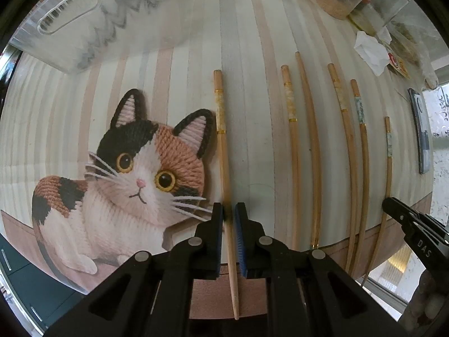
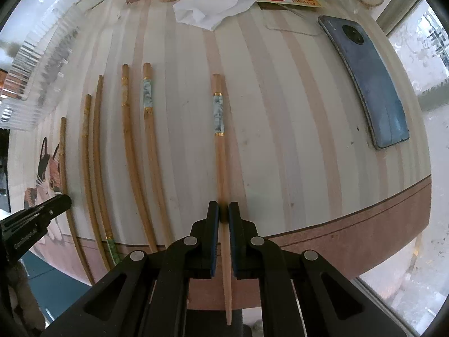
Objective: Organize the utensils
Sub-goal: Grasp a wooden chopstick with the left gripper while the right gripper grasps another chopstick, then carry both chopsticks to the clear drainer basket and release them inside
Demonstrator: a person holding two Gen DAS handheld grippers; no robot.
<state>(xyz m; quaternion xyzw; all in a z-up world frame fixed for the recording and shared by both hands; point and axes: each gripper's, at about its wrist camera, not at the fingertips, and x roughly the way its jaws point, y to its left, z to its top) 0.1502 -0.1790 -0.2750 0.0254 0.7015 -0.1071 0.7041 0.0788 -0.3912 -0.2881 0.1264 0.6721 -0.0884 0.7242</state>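
Observation:
Several wooden chopsticks lie side by side on a striped tablecloth. In the left wrist view a chopstick with a yellow marbled band runs between the fingers of my left gripper. It rests against the left pad, with a thin gap at the right pad, so the jaws stand slightly open. In the right wrist view my right gripper is shut on a chopstick with a blue-green marbled band, near its thin end. The other chopsticks lie loose between the two grippers. Both grippers point down at the table.
A cat picture is printed on the cloth at the left. A clear plastic container stands at the back left. A crumpled tissue, a card and a dark phone lie at the back right. The table's brown front edge is close below.

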